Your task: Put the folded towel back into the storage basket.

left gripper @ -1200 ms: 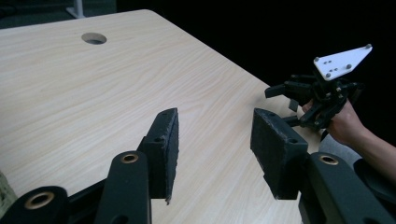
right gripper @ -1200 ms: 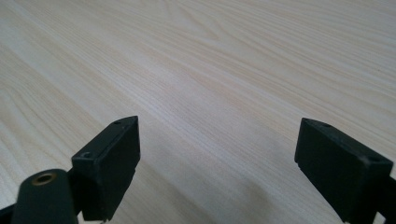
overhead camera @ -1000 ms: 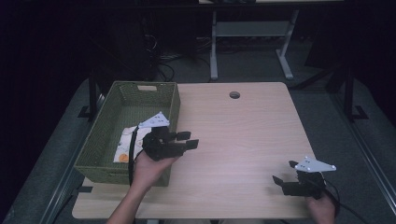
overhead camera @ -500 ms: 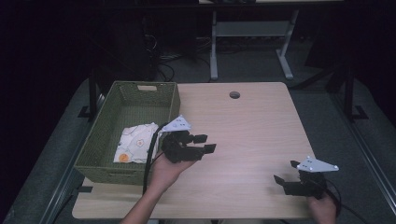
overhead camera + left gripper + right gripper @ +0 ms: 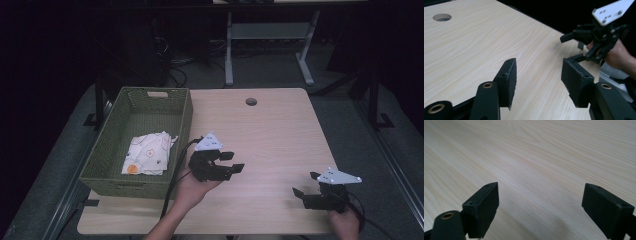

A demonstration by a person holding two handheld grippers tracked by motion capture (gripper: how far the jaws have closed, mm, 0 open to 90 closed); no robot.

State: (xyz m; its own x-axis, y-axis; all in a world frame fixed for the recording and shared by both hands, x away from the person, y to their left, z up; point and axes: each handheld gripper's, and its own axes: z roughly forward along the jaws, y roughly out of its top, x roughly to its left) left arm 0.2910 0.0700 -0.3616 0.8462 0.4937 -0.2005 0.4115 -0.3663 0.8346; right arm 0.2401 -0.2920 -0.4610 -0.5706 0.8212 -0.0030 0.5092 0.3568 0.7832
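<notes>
My left gripper (image 5: 236, 161) hovers over the light wooden table (image 5: 280, 130), just right of the green woven basket (image 5: 187, 120), pointing right. Its jaws stand open with nothing between them; in the left gripper view (image 5: 537, 72) only bare tabletop lies between the pads. A white patterned cloth (image 5: 149, 152) lies crumpled in the basket's near half. My right gripper (image 5: 304, 183) rests low near the front right of the table, open and empty, seen as well in the left gripper view (image 5: 574, 47) and in its own view (image 5: 540, 202).
A round cable hole (image 5: 251, 101) sits near the table's far edge. The basket occupies the table's left side. Beyond the table stand a white desk frame (image 5: 230, 55) and loose cables on a dark floor.
My left gripper has moved right, from the basket's right edge out over the table, and stays open. The cloth stays in the basket. The right gripper has barely moved.
</notes>
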